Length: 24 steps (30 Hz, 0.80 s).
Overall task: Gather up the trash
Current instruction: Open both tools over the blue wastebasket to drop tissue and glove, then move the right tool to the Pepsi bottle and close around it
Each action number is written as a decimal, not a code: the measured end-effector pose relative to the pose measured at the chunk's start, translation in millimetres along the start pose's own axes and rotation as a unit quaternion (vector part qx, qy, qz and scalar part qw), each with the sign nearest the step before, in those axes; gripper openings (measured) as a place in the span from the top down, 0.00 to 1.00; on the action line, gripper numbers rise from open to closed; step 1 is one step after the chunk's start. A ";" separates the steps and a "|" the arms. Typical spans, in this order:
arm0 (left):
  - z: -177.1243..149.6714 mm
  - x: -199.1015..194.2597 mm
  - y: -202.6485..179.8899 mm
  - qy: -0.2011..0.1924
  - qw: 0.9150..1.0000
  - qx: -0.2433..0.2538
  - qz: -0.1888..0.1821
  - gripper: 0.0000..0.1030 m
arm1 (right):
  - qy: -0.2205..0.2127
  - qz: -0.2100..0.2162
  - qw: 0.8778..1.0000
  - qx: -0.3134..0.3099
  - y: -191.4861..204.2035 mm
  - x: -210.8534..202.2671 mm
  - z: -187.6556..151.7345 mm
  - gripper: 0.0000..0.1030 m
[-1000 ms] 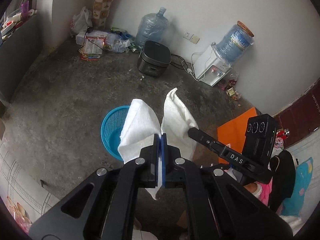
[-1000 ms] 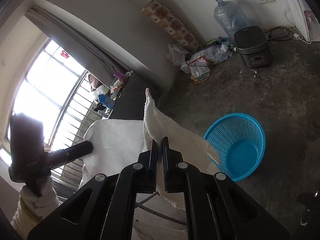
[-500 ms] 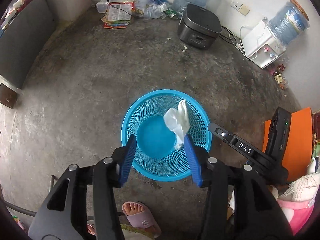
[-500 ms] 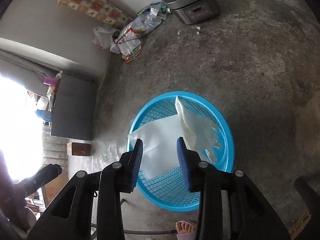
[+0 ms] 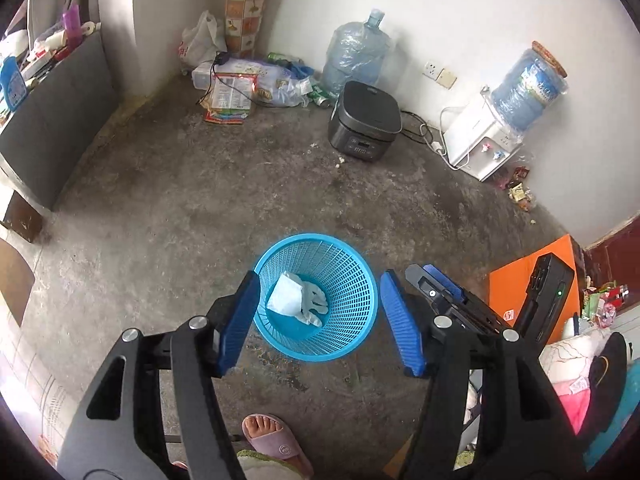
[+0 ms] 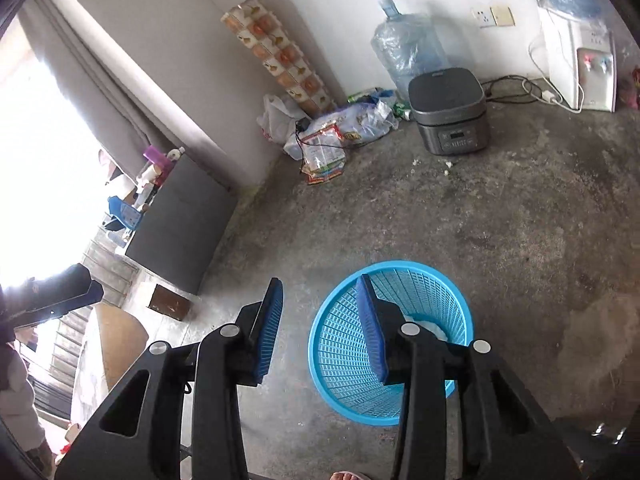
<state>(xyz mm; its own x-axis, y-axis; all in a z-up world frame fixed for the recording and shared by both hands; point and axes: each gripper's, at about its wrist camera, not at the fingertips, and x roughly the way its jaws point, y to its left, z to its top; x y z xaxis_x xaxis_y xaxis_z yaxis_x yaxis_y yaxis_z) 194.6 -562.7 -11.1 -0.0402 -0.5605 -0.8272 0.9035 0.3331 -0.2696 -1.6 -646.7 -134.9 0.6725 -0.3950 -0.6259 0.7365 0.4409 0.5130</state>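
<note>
A blue mesh basket [image 5: 352,276] stands on the concrete floor, and a crumpled white plastic bag [image 5: 298,300] lies inside it. My left gripper [image 5: 320,320] is open and empty, raised above the basket with its blue pads on either side of it. In the right wrist view the basket [image 6: 424,284] sits low right with a bit of the white bag [image 6: 430,330] showing. My right gripper [image 6: 320,328] is open and empty, above the basket's left rim. The right gripper's body also shows in the left wrist view [image 5: 460,300].
A black rice cooker [image 5: 364,120], a water jug [image 5: 356,54] and a water dispenser [image 5: 484,140] stand along the far wall. Bags and wrappers [image 5: 248,80] pile in the corner. A grey cabinet [image 5: 52,120] is on the left. A sandalled foot [image 5: 272,440] is below.
Both grippers held the white bag a second ago, then opened and let it drop into the basket. Both have since lifted and pulled back, jaws wider.
</note>
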 end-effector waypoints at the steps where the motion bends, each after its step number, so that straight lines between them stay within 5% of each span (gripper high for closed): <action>1: -4.1 -24.9 -3.3 -0.017 1.000 0.010 -0.002 0.36 | -0.019 0.003 1.000 -0.016 14.6 -17.3 1.6 0.53; 4: -24.4 -101.5 -10.9 -0.068 0.997 0.032 -0.004 0.29 | -0.072 0.022 0.995 -0.070 59.1 -72.4 2.4 0.39; 7: -55.0 -182.3 -6.5 -0.128 0.991 0.033 0.006 0.26 | -0.100 0.052 0.987 -0.118 97.4 -120.3 -5.9 0.36; 14: -173.6 -345.8 29.4 -0.254 0.965 -0.026 0.058 0.17 | -0.067 0.159 0.972 -0.158 161.9 -190.3 -44.6 0.36; 19: -286.6 -427.1 57.8 -0.320 0.933 -0.093 0.138 0.15 | -0.010 0.242 0.951 -0.190 212.4 -215.4 -92.5 0.36; 24: -395.9 -483.9 81.6 -0.350 0.895 -0.165 0.220 0.15 | 0.059 0.323 0.911 -0.248 277.5 -238.9 -147.4 0.36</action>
<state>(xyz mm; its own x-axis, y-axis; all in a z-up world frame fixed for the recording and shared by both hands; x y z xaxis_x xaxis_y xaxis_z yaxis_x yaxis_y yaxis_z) 118.8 35.9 172.0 0.6707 -0.6194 -0.4081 0.5863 0.7797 -0.2198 31.3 -311.2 70.5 0.9195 0.1529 -0.3621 0.0466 0.8723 0.4867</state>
